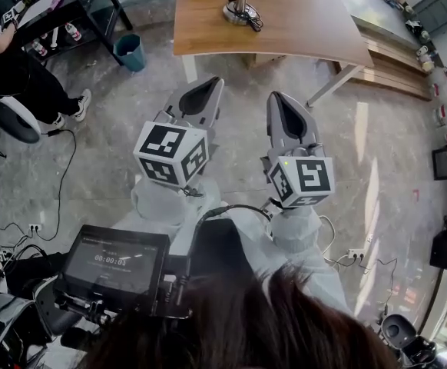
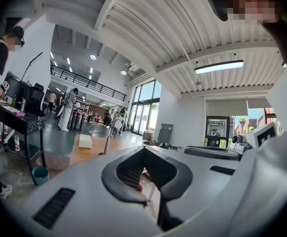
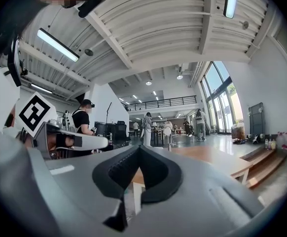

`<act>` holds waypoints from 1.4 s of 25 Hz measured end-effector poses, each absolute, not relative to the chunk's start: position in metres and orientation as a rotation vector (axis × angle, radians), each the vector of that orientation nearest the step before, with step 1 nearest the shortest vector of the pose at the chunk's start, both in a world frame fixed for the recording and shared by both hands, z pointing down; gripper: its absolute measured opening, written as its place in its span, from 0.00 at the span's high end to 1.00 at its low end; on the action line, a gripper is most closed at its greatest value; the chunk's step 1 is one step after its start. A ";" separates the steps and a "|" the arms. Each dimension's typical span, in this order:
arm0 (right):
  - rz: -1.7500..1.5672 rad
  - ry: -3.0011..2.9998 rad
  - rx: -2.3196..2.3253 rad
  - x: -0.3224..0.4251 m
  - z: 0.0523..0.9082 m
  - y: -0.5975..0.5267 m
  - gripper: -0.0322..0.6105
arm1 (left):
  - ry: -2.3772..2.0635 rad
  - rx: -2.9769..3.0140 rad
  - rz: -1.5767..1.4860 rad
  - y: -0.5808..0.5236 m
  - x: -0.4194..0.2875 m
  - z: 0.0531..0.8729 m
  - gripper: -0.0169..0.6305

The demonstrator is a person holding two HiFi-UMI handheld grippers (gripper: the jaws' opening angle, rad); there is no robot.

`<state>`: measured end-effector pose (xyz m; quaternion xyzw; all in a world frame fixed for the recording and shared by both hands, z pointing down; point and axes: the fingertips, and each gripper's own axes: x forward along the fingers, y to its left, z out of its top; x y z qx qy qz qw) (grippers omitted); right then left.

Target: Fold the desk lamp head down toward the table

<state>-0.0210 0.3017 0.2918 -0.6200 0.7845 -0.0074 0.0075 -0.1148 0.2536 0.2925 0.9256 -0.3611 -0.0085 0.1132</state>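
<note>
In the head view the left gripper (image 1: 201, 97) and right gripper (image 1: 288, 116) are held level over the floor, both shut and empty. The desk lamp (image 1: 240, 8) stands well ahead on the table (image 1: 300, 29), roughly between their lines, neither clearly nearer. In the left gripper view the jaws of the left gripper (image 2: 144, 151) are together on nothing, and the desk lamp (image 2: 109, 138), stem upright, lies far off, left of their tip. In the right gripper view the right gripper (image 3: 139, 151) is likewise closed and bare, with the desk lamp (image 3: 169, 137) distant and slightly right.
</note>
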 end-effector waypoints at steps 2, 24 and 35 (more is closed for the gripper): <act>-0.044 2.454 -1.945 -0.015 0.297 0.293 0.95 | -1.069 2.707 -0.009 0.244 -0.113 0.295 0.97; -0.080 2.376 -2.117 0.079 0.302 -0.029 0.95 | -0.963 2.731 0.038 -0.090 -0.036 0.311 0.97; -0.237 2.433 -2.094 0.151 0.348 -0.133 0.95 | -1.002 2.627 0.099 -0.194 -0.002 0.350 0.97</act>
